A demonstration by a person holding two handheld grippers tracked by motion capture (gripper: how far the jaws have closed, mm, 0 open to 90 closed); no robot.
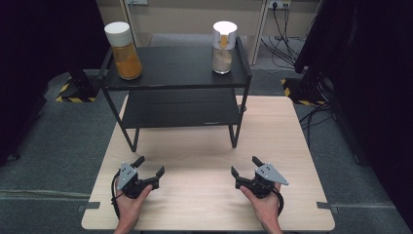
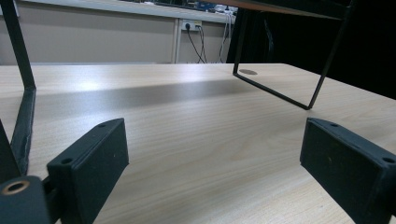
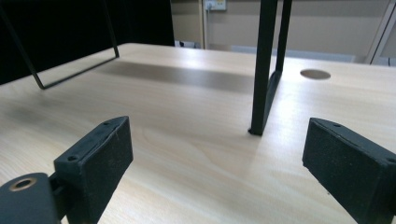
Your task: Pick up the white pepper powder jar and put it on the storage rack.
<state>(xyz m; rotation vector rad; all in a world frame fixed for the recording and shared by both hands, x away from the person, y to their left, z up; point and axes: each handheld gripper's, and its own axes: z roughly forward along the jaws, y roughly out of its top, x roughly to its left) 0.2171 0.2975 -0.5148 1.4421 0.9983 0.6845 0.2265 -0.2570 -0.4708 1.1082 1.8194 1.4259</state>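
Fingers wide, both grippers [image 1: 150,166] [image 1: 245,165] | rack [image 1: 175,87] ahead, well apart

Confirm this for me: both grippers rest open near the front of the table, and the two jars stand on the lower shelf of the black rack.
Not quite. The jar of orange powder and the jar of pale powder stand on the top shelf of the black rack, as the high view shows. The rest holds: the left gripper and right gripper rest open near the front of the table.
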